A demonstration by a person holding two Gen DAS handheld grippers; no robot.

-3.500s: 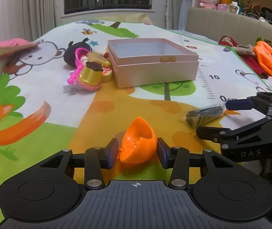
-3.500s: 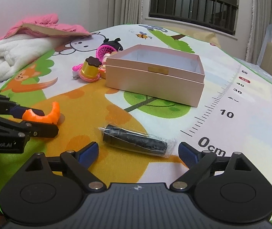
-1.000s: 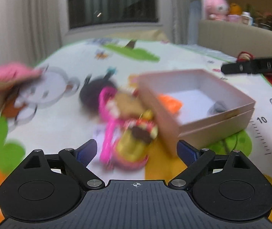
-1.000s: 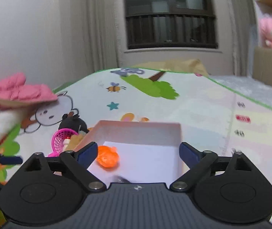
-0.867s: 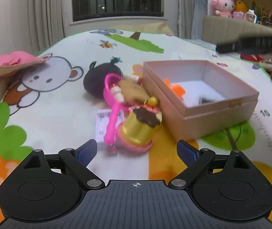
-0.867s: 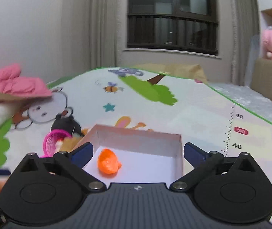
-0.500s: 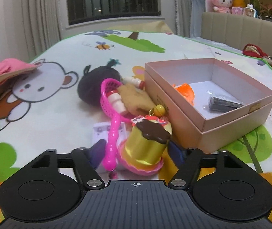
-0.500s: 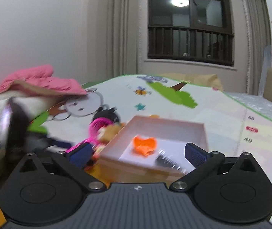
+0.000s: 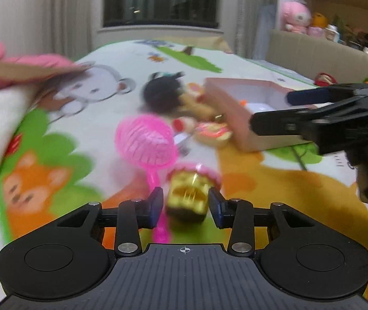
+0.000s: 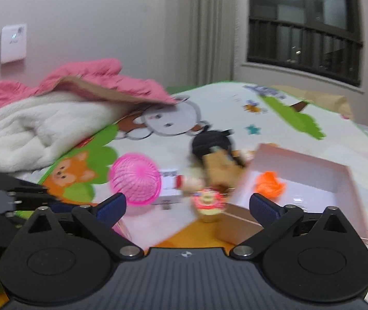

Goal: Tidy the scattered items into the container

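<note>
My left gripper is shut on a gold pudding-shaped toy low over the play mat. A pink net scoop lies just ahead, its handle running down beside the left pad. The pink box stands further back right, with an orange toy inside. My right gripper hangs near the box's left corner, jaws wide and closing, nothing pressed. A small red-topped cake toy shows between its fingers, a little ahead. Behind it lie a brown toy and a black plush.
A white blanket under a pink cloth is piled at the mat's left edge. A small white card lies by the scoop. A padded bench with plush toys runs along the far right. Both views are motion-blurred.
My left gripper closed on the gold toy and drew it back from the box, the pink scoop coming along. My right gripper swung left off the box toward the toys, its jaws narrowing slightly.
</note>
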